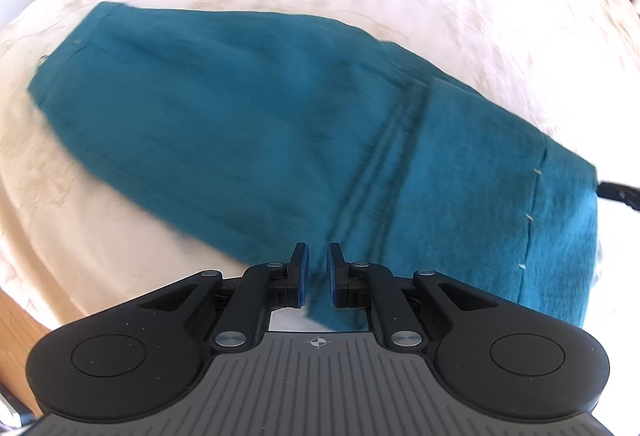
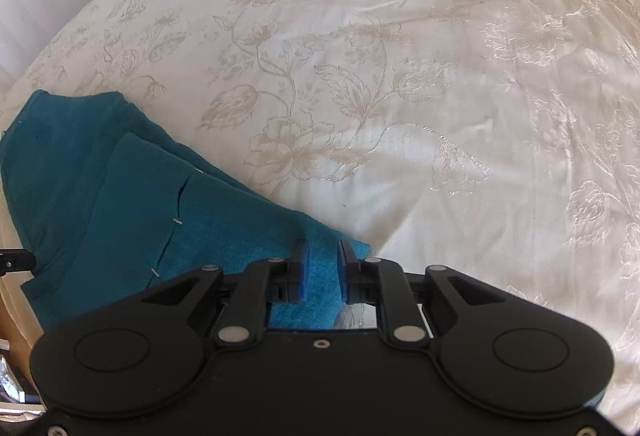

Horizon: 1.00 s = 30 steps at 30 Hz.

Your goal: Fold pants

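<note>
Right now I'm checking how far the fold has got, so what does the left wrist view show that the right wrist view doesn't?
Only the left wrist view: nearly the whole length of the teal pants, including the stitched seam lines, and the left gripper, jaws shut on a fold of the cloth.

Only the right wrist view: a wide stretch of the cream floral bedspread, and the right gripper with the pants' edge between its jaws; whether it grips is unclear.

Both: the pants lying on the bedspread.

Black hand-held gripper (image 1: 318,268), blue pads (image 1: 304,276)
</note>
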Available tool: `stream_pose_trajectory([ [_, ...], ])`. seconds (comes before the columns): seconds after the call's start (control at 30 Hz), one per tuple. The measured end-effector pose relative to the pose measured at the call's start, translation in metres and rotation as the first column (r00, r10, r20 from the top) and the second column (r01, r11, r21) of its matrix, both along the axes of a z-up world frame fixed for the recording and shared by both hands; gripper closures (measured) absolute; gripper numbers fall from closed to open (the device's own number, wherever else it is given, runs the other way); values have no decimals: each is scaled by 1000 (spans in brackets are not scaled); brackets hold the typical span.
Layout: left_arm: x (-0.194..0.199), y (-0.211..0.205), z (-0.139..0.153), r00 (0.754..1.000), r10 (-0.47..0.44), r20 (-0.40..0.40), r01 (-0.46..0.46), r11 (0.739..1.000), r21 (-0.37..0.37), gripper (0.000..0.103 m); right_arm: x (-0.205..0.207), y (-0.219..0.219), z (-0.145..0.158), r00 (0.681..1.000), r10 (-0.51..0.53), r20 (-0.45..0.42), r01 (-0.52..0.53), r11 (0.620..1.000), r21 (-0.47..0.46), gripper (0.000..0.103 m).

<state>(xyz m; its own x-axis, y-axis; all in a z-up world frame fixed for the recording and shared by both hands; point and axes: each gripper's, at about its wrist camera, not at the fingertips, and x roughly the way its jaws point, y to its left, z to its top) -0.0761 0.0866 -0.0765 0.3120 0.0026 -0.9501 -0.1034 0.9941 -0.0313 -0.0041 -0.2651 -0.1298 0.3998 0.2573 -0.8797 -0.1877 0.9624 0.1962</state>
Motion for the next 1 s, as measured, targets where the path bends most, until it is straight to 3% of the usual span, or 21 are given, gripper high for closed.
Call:
stream_pose_trajectory([
  [0.17, -3, 35, 10, 998, 59, 27, -59, 998, -8, 92, -22, 4, 14, 999, -32, 11, 32, 999, 36, 74],
  [0.47, 22, 88, 8, 996, 11, 83, -6, 998, -61, 92, -47, 60, 27, 999, -51, 4, 51, 996, 76, 74],
  [0.67, 42, 145, 1, 998, -29, 46, 37, 983, -178, 86, -25, 133, 31, 999, -45, -8, 46, 994, 103, 73],
  [0.73, 51, 164, -2, 998, -46, 31, 52, 977, -209, 69, -13, 162, 34, 999, -33, -1, 33, 994, 100, 73],
  [0.8, 64, 177, -2, 997, -72, 33, 78, 976, -204, 65, 0, 187, 35, 1000, -21, 3, 20, 994, 107, 73],
  [1.0, 114, 178, 0, 981, -189, 41, 193, 958, -211, 65, 32, 237, 36, 999, -31, 15, 30, 995, 91, 73],
])
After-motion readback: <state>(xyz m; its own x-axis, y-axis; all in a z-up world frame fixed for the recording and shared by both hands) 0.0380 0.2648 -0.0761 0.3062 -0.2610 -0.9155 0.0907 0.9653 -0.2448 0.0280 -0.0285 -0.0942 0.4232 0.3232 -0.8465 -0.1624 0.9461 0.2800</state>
